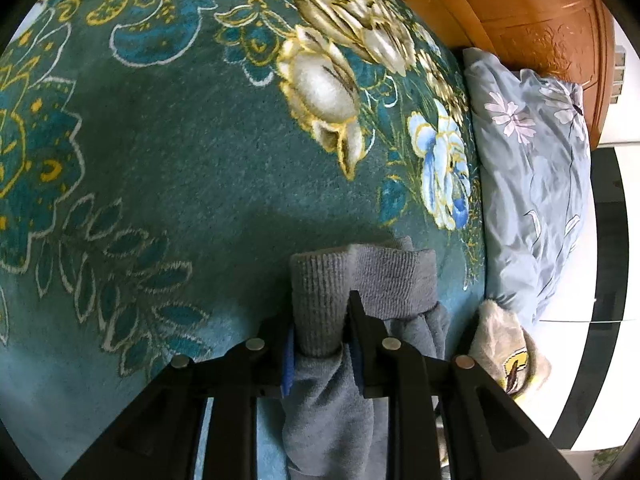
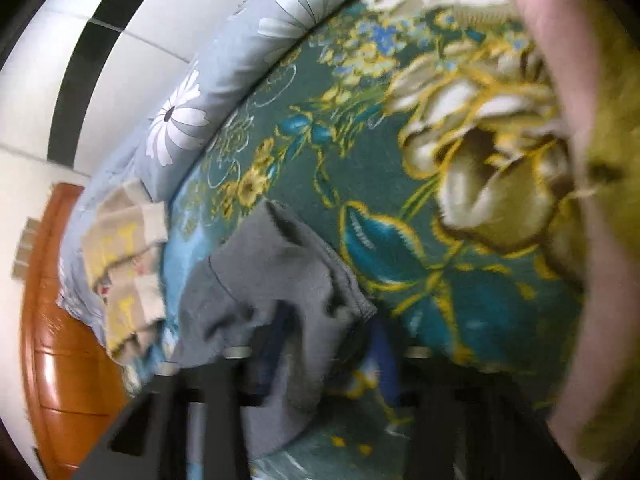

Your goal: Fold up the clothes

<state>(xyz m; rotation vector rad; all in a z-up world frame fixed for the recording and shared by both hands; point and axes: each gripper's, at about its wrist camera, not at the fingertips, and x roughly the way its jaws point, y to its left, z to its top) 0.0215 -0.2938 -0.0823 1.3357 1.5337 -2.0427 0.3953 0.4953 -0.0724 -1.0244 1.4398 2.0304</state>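
Left gripper pinches the ribbed grey fleece garment near the teal floral blanket's pillow-side edge; right gripper blurred, jaws unclear; the bunched cuff may slip out, spoiling the fold.

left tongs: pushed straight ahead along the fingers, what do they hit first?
Likely the green blanket. The left tongs already pinch the grey garment; beyond its ribbed cuff only blanket shows. Depth is unclear.
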